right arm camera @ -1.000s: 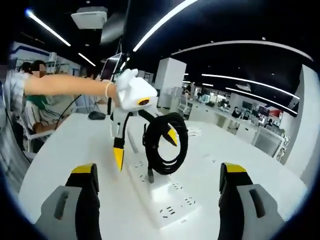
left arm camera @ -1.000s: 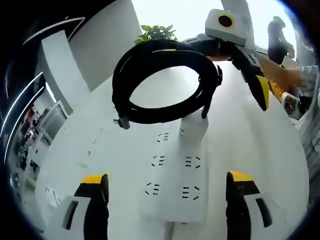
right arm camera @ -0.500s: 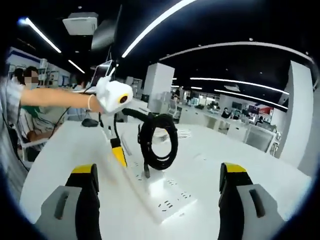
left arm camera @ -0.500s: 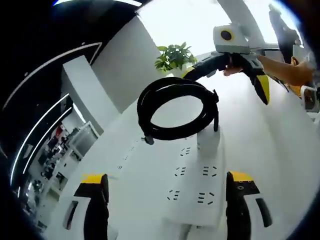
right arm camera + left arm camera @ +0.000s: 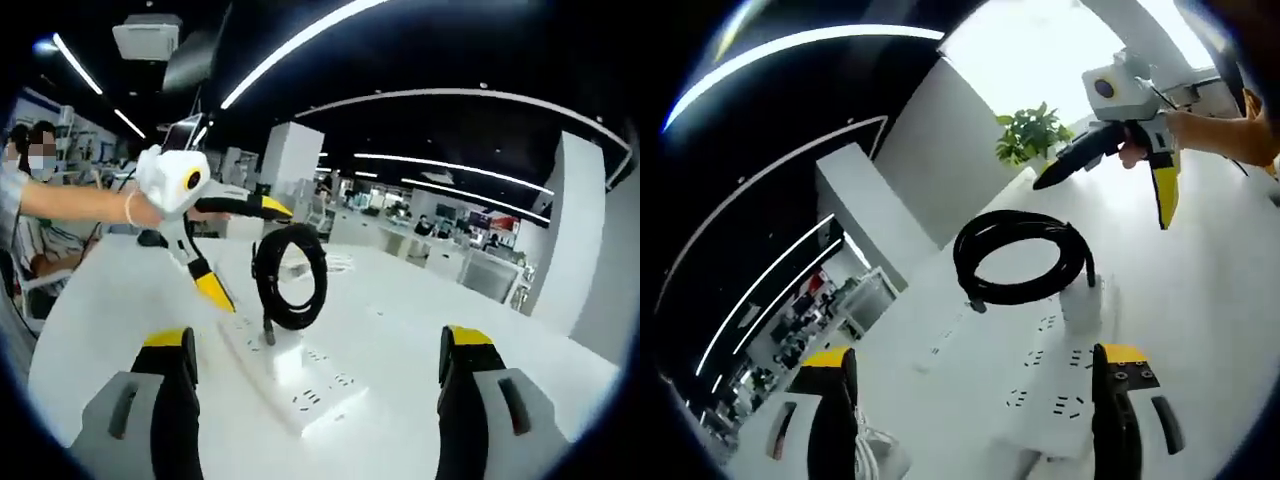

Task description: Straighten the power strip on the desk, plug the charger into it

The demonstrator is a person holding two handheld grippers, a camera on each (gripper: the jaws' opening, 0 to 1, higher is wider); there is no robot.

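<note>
A white power strip [image 5: 1050,392] [image 5: 292,378] lies flat on the white desk [image 5: 1200,300]. A white charger [image 5: 1080,303] [image 5: 272,345] stands upright on its sockets, with its black cable coil [image 5: 1020,256] [image 5: 290,276] rising above it. My left gripper [image 5: 975,352] is open with nothing between its jaws, back from the strip's near end. It appears as the left gripper [image 5: 250,255] beside the coil in the right gripper view. My right gripper [image 5: 320,335] is open too. Across the desk the right gripper [image 5: 1102,200] hovers beyond the coil, held by a hand.
A potted plant [image 5: 1032,135] stands at the desk's far edge. A person's arm [image 5: 70,200] reaches in from the left. A small dark object [image 5: 152,238] sits on the desk behind it. Thin white cable [image 5: 872,452] lies near my left jaw. Office desks fill the background.
Both grippers have drawn back from the charger and its coil, so these look smaller. The left gripper view has tilted upward. Charger and strip have stayed put.
</note>
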